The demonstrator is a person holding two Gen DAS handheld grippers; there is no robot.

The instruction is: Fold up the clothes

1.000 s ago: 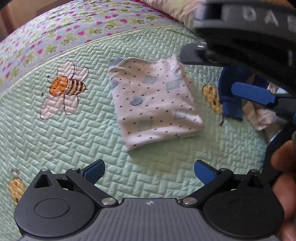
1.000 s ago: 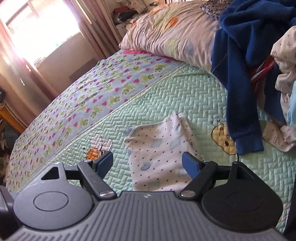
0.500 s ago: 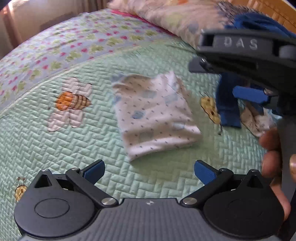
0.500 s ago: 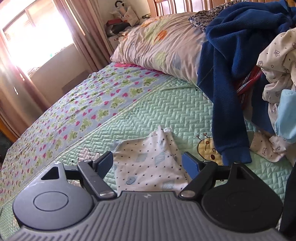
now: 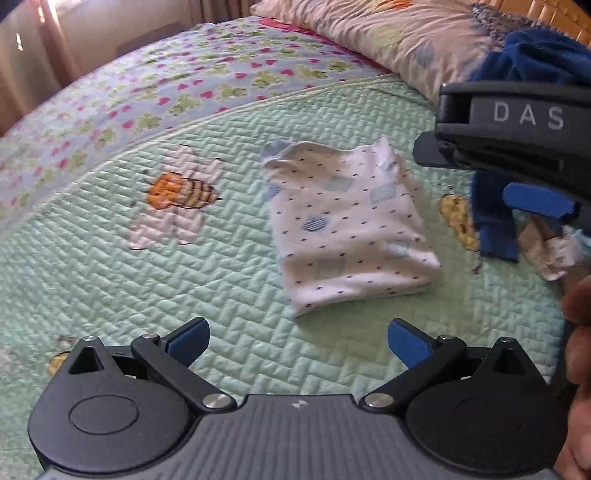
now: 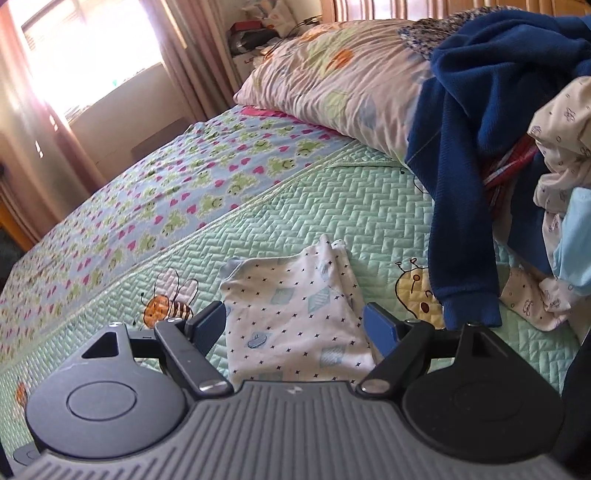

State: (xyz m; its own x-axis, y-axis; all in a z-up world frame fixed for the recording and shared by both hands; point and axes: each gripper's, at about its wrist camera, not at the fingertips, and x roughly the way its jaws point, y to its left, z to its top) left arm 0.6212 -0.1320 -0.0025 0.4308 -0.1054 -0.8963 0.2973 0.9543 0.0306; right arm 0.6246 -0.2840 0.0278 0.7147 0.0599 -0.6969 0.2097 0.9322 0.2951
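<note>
Sitting folded on the green quilt (image 5: 110, 280), the dotted white garment (image 5: 351, 236) looks done, both the left gripper (image 5: 298, 341) and right gripper (image 6: 293, 328) gaping empty, while the unfolded pile with the blue sweater (image 6: 476, 155) waits at 2 o'clock, nothing blocking it.

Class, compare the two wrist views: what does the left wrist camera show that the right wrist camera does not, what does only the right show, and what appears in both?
Only the left wrist view: the right gripper from the side, lettered DAS, and the hand at the frame's right edge.

Only the right wrist view: the bright window, the curtain, the cluttered nightstand, and the full pile of unfolded clothes.

Both: the folded white patterned garment, the green quilt with its stitched bee, the pillow and the blue sweater sleeve.
</note>
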